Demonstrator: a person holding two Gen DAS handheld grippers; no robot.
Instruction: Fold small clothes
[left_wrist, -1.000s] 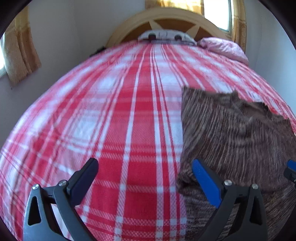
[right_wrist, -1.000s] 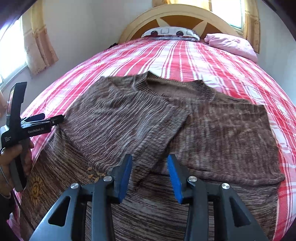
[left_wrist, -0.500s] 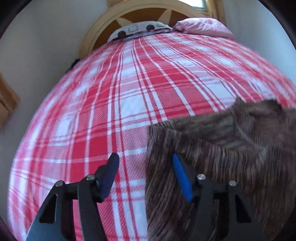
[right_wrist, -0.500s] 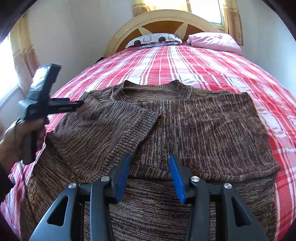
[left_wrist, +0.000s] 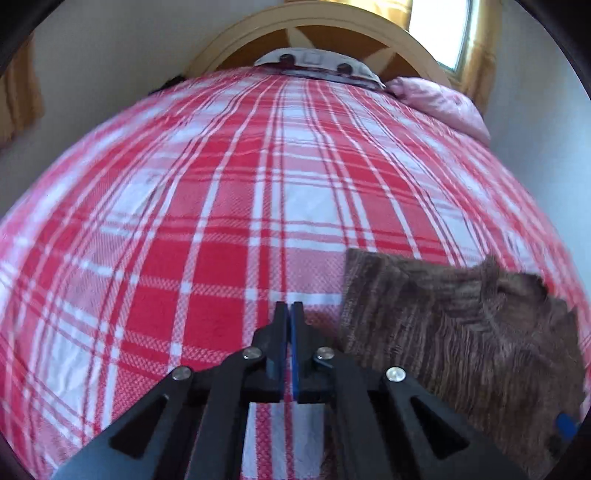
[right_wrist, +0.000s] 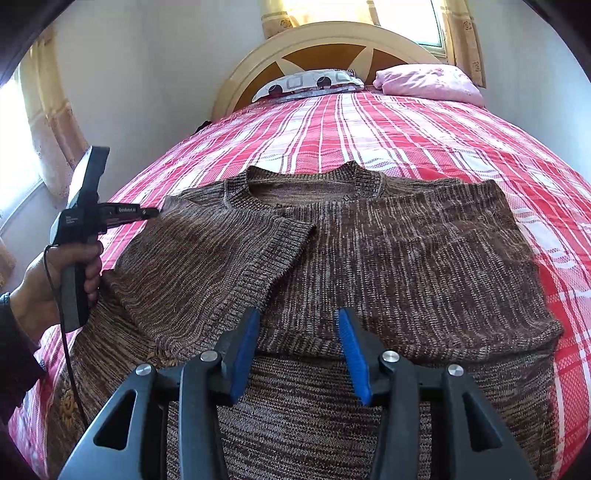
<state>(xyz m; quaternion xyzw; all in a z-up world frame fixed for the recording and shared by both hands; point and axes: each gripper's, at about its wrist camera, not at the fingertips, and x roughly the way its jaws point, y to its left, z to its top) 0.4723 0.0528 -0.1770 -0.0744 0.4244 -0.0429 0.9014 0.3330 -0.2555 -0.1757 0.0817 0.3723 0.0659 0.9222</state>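
A brown knit sweater (right_wrist: 388, 251) lies flat on the bed, neck toward the headboard, with its sleeves folded in across the chest. My right gripper (right_wrist: 295, 317) hovers open over the sweater's lower middle, nothing between its blue pads. My left gripper (left_wrist: 289, 308) is shut, pads together over the plaid cover, with the sweater's edge (left_wrist: 436, 325) just to its right. Nothing shows between its pads. In the right wrist view a hand (right_wrist: 48, 284) holds the left gripper (right_wrist: 153, 212), its tip at the sweater's left shoulder corner.
The bed carries a red and white plaid cover (left_wrist: 221, 206). A patterned pillow (right_wrist: 306, 83) and a pink pillow (right_wrist: 428, 83) lie against the round wooden headboard (right_wrist: 325, 44). Curtained windows stand at the left and behind the bed. A cable hangs from the left gripper.
The left gripper's jaws went from wide open to shut. It moved along the sweater's left edge toward the shoulder, and the sweater now lies to its right. The right gripper barely moved.
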